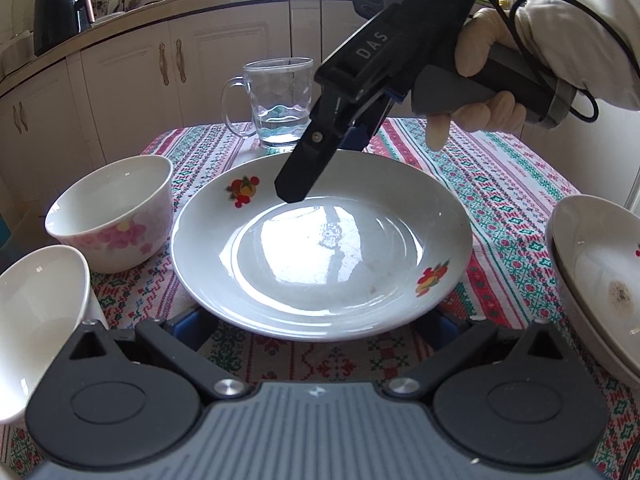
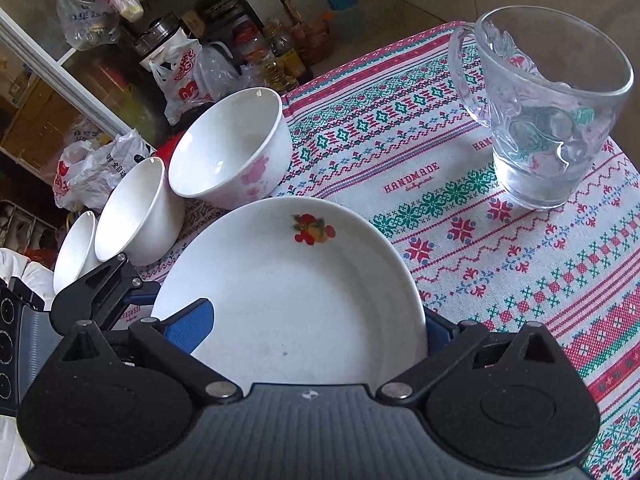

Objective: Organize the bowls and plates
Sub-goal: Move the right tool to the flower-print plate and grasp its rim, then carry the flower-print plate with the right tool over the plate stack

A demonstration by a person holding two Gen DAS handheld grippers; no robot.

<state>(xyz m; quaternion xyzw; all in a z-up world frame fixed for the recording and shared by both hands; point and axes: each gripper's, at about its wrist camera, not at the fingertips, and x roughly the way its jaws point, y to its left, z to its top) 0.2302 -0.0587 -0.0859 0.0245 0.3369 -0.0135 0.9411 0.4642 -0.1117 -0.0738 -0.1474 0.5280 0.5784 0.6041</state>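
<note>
Plate (image 1: 320, 248) mid-worktop (image 1: 500, 200), my left hand-held gripper (image 1: 320, 316) spread wide at its near rim, gripping nothing; right hand-held gripper (image 1: 294, 188) hovers closed above it. Right wrist: my jaws look open around the plate's rim; bowls (image 2: 236, 152) line the left edge.

Plate (image 1: 320, 248): glazed white ceramic, glossy, mirror-like glare, printed fruit decals. Bowl (image 1: 114, 216): same glossy glaze, pink flower print. Mug (image 1: 280, 104): clear pressed glass, embossed relief. Cloth (image 1: 512, 200) over desk: woven, matt, cross-stitch pattern. Right gripper (image 1: 294, 194): matt black plastic, blue pads.
</note>
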